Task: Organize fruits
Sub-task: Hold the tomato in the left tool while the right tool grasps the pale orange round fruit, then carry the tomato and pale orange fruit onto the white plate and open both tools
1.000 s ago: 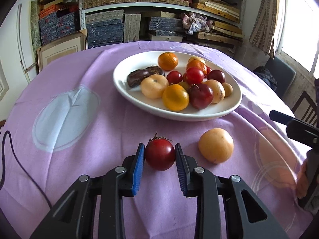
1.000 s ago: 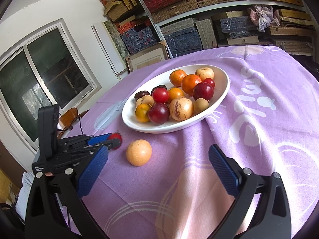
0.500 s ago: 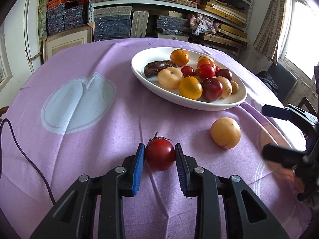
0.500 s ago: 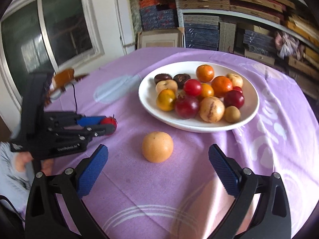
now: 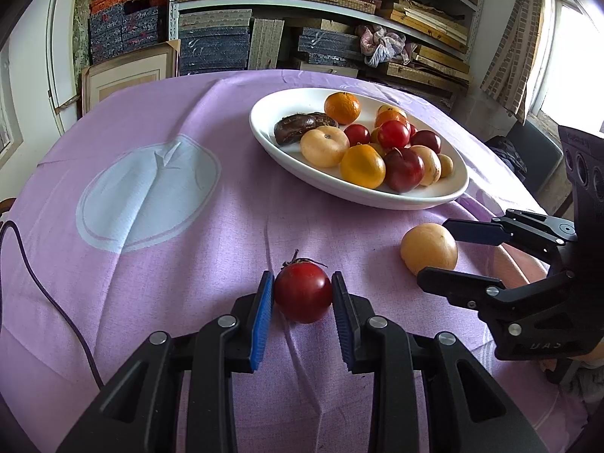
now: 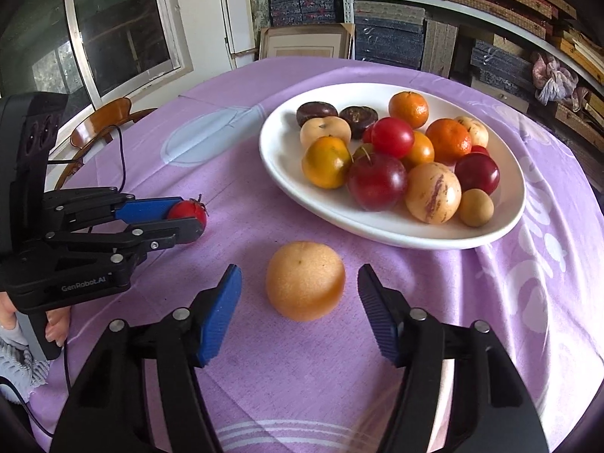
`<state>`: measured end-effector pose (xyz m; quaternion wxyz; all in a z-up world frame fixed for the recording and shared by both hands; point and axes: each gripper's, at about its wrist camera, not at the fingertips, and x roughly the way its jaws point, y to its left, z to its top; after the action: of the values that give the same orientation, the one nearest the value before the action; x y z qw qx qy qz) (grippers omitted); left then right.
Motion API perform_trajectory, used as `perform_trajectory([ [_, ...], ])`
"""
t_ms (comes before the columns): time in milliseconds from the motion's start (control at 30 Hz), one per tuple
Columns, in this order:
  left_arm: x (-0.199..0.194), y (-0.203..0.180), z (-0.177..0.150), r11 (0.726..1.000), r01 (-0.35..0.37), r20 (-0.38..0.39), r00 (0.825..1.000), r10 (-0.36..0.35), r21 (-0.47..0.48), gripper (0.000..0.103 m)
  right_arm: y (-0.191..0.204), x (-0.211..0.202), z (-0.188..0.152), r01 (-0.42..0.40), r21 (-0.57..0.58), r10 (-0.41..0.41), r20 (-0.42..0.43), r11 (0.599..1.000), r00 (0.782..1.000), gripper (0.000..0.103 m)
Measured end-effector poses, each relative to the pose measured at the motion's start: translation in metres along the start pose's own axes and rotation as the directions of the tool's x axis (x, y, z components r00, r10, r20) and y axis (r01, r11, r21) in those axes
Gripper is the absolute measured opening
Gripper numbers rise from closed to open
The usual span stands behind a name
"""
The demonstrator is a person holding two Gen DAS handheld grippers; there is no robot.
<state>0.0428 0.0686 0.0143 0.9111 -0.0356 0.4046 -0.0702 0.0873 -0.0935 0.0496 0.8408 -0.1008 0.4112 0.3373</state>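
Your left tongs [image 5: 303,294] are clenched on the tomato [image 5: 303,292], a blue pad pressed to each flank, and the fruit sits on the surface [image 5: 158,249] with its stem pointing up and slightly away from you. It is round, with no long axis to speak of.

Your right tongs [image 6: 300,290] have just been closing, yet a gap shows on each side of the orange [image 6: 305,280] between them, so they are released, gripping nothing. The orange rests on the purple cloth, its small dimple turned upward; it is round too.

From the left wrist view the orange lies to the right of the tomato, well apart from it, and the right tongs come at it from the right edge. The white plate [image 6: 281,158] stands just beyond both fruits, heaped with oranges, plums, tomatoes and darker pieces on its far and right parts; bare rim and floor show on its left side. Left of the tomato the surface is open cloth, with a thin cable [image 5: 34,275] trailing near the left edge.
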Motion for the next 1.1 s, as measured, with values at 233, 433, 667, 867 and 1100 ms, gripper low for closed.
perform_trajectory([
  [233,0.001,0.000,0.000,1.000,0.004,-0.004,1.000,-0.004,-0.001,0.031,0.001,0.011,0.001,0.019,-0.003,-0.019,-0.021,1.000,1.000,0.044],
  [433,0.001,0.000,0.000,1.000,0.004,-0.004,1.000,-0.004,-0.001,0.031,0.001,0.004,-0.004,0.012,-0.009,-0.012,0.000,1.000,1.000,0.044],
  [667,0.000,-0.003,-0.002,1.000,0.012,0.009,1.000,-0.012,0.008,0.031,0.000,-0.027,-0.036,-0.006,0.006,0.006,0.019,1.000,1.000,0.044],
  [867,-0.016,-0.025,-0.006,0.999,0.013,0.058,0.998,-0.016,0.050,0.031,-0.015,-0.075,-0.074,-0.008,0.068,0.003,0.072,0.998,0.997,0.044],
  [1100,-0.072,-0.043,0.035,0.998,-0.007,0.157,0.988,-0.002,0.058,0.031,-0.036,-0.160,-0.041,0.072,0.064,-0.085,0.233,0.995,0.969,0.043],
])
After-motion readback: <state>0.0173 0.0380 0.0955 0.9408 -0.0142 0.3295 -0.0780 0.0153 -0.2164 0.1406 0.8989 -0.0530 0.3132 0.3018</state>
